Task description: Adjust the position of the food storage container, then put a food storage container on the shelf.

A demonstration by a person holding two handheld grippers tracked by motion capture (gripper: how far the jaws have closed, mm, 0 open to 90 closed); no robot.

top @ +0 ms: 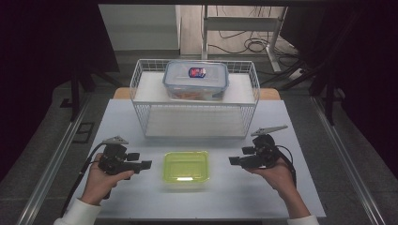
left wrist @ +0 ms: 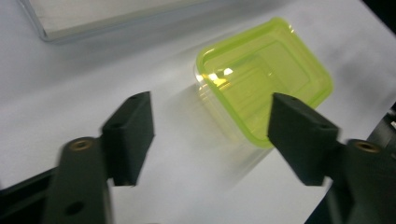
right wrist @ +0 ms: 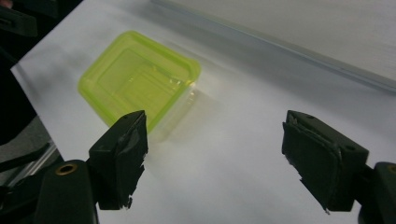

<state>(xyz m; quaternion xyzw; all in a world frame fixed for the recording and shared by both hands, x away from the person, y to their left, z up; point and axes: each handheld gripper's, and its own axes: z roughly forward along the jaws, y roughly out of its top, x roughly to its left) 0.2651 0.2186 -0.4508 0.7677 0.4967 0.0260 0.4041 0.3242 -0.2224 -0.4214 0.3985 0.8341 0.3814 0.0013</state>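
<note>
A yellow-green clear plastic container (top: pixel 186 167) sits on the white table near the front, between my two grippers. My left gripper (top: pixel 143 165) is just to its left, open, jaws aimed at it. My right gripper (top: pixel 234 161) is to its right, open too. From the left gripper view the container (left wrist: pixel 266 79) lies beyond the wide-apart jaws, with nothing between them (left wrist: pixel 210 140). From the right gripper view the container (right wrist: pixel 137 79) lies at upper left, past the left jaw; the gap (right wrist: pixel 215 158) holds nothing.
A white wire basket (top: pixel 195 101) stands at the back of the table. Inside it sits a clear lidded box (top: pixel 196 79) with a blue rim and a red-blue label. The table's front edge (top: pixel 187 216) runs near the person's sleeves.
</note>
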